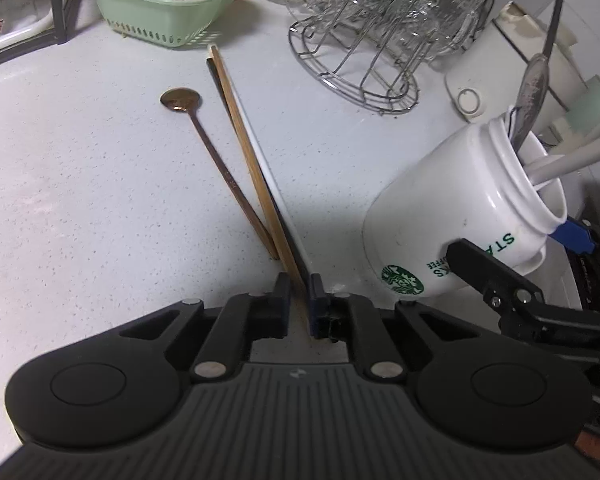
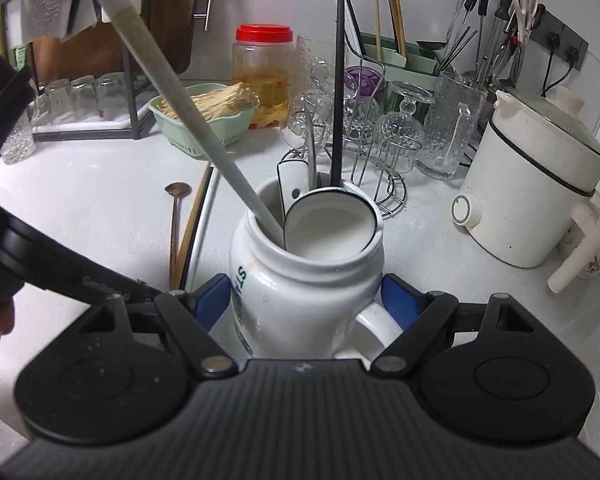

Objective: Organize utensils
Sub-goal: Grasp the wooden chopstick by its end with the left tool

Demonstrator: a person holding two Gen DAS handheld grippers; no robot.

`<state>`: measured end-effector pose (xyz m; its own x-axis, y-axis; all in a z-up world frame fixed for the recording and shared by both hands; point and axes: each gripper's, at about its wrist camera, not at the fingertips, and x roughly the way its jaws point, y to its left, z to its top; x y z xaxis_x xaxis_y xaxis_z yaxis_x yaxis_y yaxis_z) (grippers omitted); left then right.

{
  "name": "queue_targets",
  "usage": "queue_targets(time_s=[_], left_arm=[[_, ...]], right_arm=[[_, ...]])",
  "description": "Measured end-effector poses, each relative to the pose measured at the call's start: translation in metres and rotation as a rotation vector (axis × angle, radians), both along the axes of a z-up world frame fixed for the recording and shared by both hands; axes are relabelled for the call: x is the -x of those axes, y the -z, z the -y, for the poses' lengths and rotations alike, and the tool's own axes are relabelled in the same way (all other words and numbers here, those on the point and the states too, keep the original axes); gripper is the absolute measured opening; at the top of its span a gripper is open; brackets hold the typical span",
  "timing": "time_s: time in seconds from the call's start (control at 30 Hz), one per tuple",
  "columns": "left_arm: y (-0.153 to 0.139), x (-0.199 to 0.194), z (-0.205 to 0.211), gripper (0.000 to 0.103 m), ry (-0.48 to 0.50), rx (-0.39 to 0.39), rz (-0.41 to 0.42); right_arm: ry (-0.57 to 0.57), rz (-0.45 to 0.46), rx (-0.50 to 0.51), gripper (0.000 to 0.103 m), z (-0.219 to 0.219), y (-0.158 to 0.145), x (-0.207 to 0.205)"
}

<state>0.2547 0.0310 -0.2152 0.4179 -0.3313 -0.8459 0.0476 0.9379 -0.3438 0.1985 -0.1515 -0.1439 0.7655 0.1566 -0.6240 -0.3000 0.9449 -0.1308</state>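
White speckled worktop [image 1: 80, 184] filled most of the left wrist view, cluttered toward the top. Big items: white electric pot [image 2: 536, 184] at right of the right wrist view, wire glass rack [image 1: 352, 68] at top centre of the left view, green basket [image 1: 160, 12] of sticks at upper left, red-lidded jar [image 2: 263, 76] against the tiled wall, hanging tools at upper right.

White Starbucks mug [image 2: 304, 288] sat bottom centre of the right view, right tool [image 2: 304, 300] clenched on its body, blue pads on both sides, handle toward the camera. Mug already held a white ladle [image 2: 332, 228], a long white handle [image 2: 172, 100], a black stick [image 2: 338, 80] and a metal piece.

Left tool [image 1: 299, 300] sat low centre of the left view, clenched on the near ends of the chopsticks [image 1: 244, 148]: one wooden, one dark, a white one alongside. Can't tell if the white one was inside the grip. Far tips looked to rest on the worktop. Bronze spoon [image 1: 204, 148] lay loose just left of them, touching or crossing near the tool.

Step, my read: lift the chopsticks and drop them in the mug. Do it well by keeping the grip tight so the sticks don't scissor, raising clear of the spoon, tipping them vertical, and aiming for the free gap at the mug mouth, which looks crowded. Right tool should keep the mug steady and a bit tilted
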Motion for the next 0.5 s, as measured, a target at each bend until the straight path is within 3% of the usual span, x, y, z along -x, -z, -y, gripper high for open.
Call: queue_targets(time_s=[0.23,0.5], left_arm=[[-0.004,0.002,-0.001,0.006,-0.021,-0.031,-0.011],[-0.016,0.029,-0.013,0.005,-0.048,-0.02,-0.021]], right_arm=[[0.002,-0.008,0.006,0.084,-0.001,-0.001,-0.002],[0.0,-0.01,0.011,0.084,-0.002,-0.001,-0.002]])
